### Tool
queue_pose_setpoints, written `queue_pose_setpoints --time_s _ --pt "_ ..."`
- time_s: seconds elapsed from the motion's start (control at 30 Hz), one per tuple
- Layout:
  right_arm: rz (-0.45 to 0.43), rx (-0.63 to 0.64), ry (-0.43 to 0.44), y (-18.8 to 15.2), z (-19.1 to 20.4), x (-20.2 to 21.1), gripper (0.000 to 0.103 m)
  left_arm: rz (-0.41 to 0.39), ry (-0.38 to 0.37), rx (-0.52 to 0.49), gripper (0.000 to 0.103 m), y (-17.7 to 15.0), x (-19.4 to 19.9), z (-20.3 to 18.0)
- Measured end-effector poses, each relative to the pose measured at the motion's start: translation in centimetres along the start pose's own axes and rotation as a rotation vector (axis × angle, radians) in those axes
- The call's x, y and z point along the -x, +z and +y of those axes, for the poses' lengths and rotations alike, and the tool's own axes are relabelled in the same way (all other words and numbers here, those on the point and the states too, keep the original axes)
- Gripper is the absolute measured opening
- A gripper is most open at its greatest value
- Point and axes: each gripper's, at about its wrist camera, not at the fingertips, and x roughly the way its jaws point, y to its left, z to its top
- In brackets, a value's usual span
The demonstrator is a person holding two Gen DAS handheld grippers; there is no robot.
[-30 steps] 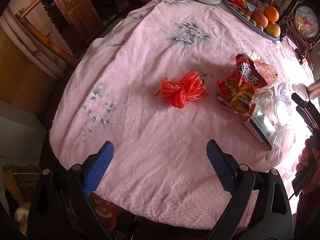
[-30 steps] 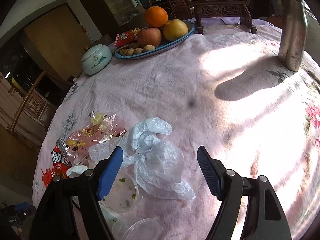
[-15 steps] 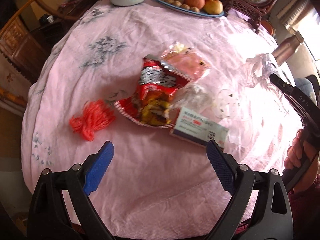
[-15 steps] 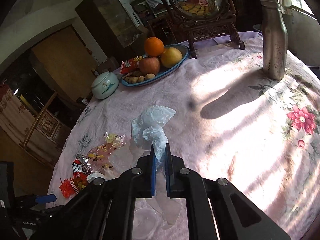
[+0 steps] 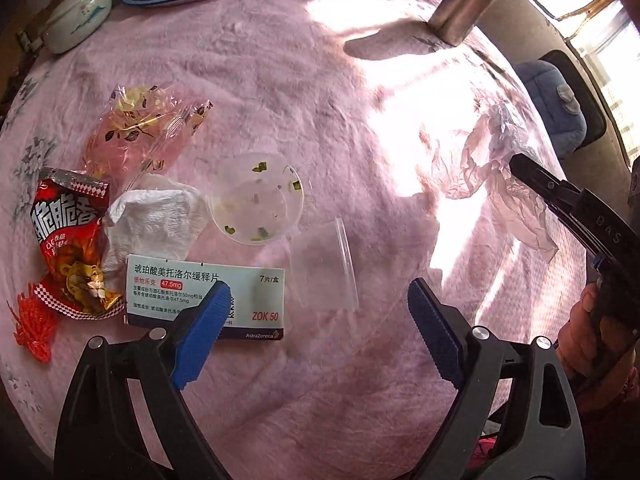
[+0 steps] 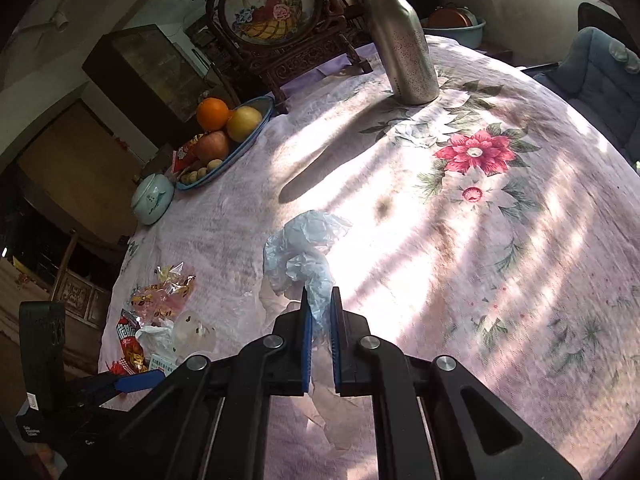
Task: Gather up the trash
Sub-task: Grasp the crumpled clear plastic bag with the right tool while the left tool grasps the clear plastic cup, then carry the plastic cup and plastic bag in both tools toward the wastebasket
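Right wrist view shows my right gripper (image 6: 319, 308) clamped on the crumpled plastic bag (image 6: 302, 250), so I'd lift it clear gently while my left gripper (image 5: 316, 316) waits wide open.

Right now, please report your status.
Right gripper shut on plastic bag, lifted. Left gripper open over clear cup. Medicine box beside it.

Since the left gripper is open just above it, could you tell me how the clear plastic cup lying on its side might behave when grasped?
The clear plastic cup looks thin-walled, so it would probably flex or crumple. Lying sideways on the tablecloth, it may roll from the left gripper.
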Motion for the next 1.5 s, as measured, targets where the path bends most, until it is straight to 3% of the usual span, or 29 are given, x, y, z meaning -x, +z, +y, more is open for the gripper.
queue_pose_setpoints --time_s 0.13,0.2,0.33,0.57,0.8,1.13,1.5 --pt "0.002 -0.007 0.001 0.0 -0.4 0.1 0.010 0.021 -0.014 0.008 0.075 0.7 -1.1 -0.3" --pt "0.005 -0.007 0.006 0.1 -0.4 0.1 0.011 0.031 -0.017 0.012 0.065 1.0 -1.7 -0.4" --pt "0.015 0.000 0.025 0.3 0.0 -0.1 0.011 0.032 -0.003 -0.007 0.033 1.2 -2.0 -0.8" --pt "0.018 0.061 0.079 0.8 3.0 -0.4 0.010 -0.059 0.030 -0.008 0.032 -0.1 1.7 -0.1" --pt "0.028 0.152 0.149 0.3 7.9 -0.5 0.010 -0.146 0.067 0.128 0.032 -3.1 6.7 4.8" --pt "0.038 0.270 0.236 -2.2 14.8 1.1 0.010 -0.245 0.130 0.304 0.032 -10.4 12.4 11.7" --pt "0.101 0.380 0.247 -7.4 18.5 4.0 0.010 -0.304 0.112 0.466 0.032 -17.5 14.6 17.0"
